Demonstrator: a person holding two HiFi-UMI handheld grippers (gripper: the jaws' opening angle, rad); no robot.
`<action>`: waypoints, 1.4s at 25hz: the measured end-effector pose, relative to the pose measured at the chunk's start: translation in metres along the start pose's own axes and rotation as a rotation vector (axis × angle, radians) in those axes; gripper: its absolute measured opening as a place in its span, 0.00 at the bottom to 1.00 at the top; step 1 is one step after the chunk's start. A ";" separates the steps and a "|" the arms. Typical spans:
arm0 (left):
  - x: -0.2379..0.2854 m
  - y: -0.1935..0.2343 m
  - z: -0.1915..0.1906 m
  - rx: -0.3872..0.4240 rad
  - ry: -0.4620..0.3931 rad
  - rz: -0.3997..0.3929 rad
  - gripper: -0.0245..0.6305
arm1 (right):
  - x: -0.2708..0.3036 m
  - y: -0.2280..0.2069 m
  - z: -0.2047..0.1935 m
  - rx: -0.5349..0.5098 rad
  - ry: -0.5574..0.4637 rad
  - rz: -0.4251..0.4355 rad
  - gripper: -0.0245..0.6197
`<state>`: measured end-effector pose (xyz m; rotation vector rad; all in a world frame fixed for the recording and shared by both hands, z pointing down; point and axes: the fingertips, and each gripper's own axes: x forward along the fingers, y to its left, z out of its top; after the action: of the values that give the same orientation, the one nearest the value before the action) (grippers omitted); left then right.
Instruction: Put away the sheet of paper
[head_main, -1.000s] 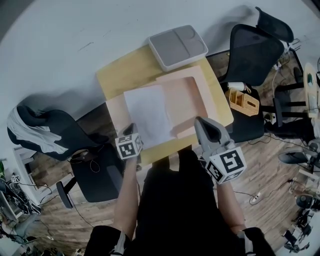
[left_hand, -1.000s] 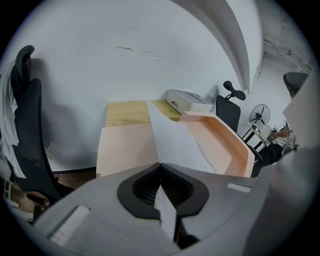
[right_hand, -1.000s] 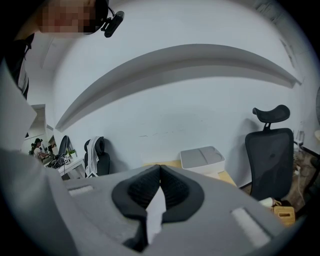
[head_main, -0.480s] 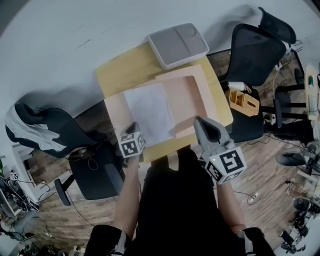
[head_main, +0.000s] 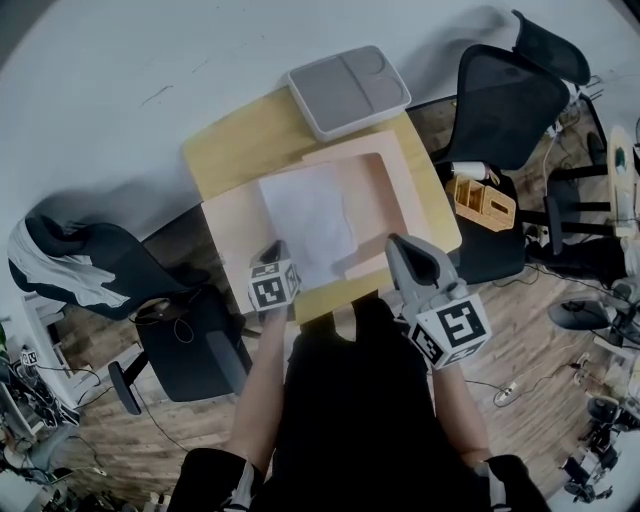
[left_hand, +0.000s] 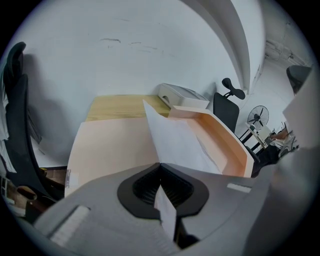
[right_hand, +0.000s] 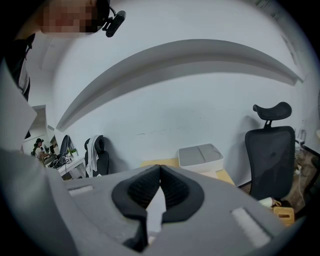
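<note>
The white sheet of paper is held up on edge above an open pink box, beside the box's flat pink lid, on the yellow table. My left gripper is shut on the sheet's near edge. In the left gripper view the sheet runs forward from the closed jaws above the box's rim. My right gripper hovers at the table's near right edge, shut with nothing in it. In the right gripper view its jaws point at the wall.
A grey flat container sits at the table's far edge. Black office chairs stand at the right and left. A wooden organiser stands to the right of the table. The person's body is against the near edge.
My left gripper has moved right and slightly forward with the sheet, which now lies further over the pink box. The right gripper has hardly moved.
</note>
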<state>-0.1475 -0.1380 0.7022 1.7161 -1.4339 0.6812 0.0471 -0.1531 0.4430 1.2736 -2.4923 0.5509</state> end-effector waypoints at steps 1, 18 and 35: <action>0.002 -0.002 0.001 -0.005 0.001 -0.002 0.05 | 0.000 -0.002 0.000 0.001 0.001 0.000 0.04; 0.029 -0.011 0.014 -0.147 -0.004 0.023 0.05 | 0.006 -0.033 0.003 -0.001 0.027 0.024 0.04; 0.038 -0.058 0.003 -0.098 0.033 -0.042 0.05 | 0.007 -0.035 -0.002 -0.009 0.050 0.067 0.04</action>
<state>-0.0828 -0.1582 0.7185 1.6467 -1.3824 0.6040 0.0717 -0.1754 0.4549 1.1620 -2.5012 0.5789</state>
